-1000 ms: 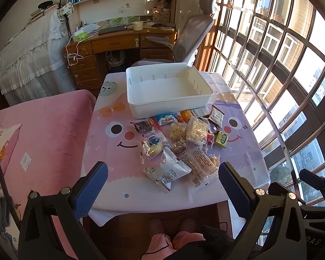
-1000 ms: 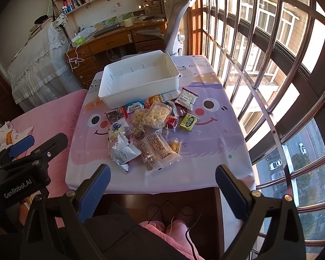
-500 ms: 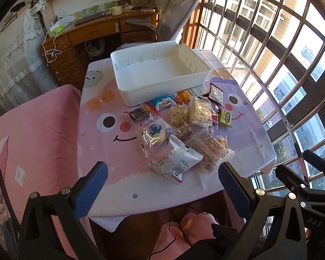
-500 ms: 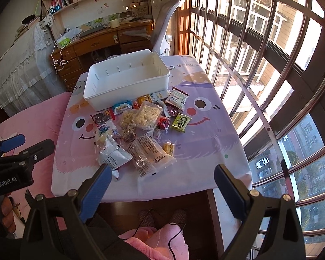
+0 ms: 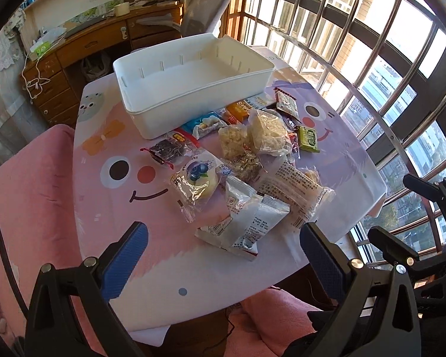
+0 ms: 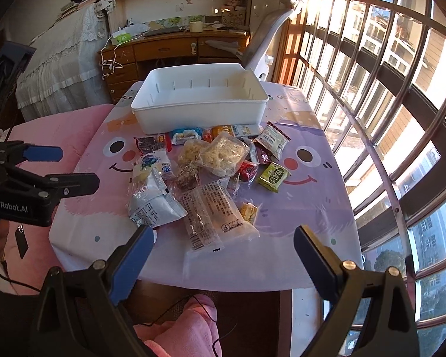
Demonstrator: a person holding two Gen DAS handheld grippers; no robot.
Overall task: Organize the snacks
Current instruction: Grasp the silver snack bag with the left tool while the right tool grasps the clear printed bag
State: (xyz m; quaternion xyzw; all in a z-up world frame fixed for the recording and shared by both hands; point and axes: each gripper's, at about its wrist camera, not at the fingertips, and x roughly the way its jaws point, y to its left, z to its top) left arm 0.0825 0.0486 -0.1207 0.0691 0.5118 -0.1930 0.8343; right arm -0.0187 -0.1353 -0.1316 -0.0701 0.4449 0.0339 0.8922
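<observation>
The bench (image 5: 110, 208) wore a pink and purple cloth with smiling cartoon faces. At its far end sat a big white plastic bin (image 5: 193, 95), with nothing inside it. Just in front of the bin lay a heap of snack packets (image 6: 205, 172), some touching each other. The biggest was a long clear packet with small print (image 6: 220, 217), near the front of the heap. Beside it lay a white crinkly bag (image 6: 151, 205). A clear bag of pale puffed rice cake (image 5: 267, 131) lay in the middle. A small green square packet (image 6: 273, 176) sat on the window side.

The left gripper (image 5: 223, 255) hung above the near edge of the bench, its blue fingers (image 5: 125, 255) spread wide and holding nothing. The right gripper (image 6: 223, 255) hung the same way, its fingers (image 6: 315, 258) wide apart and bare.
</observation>
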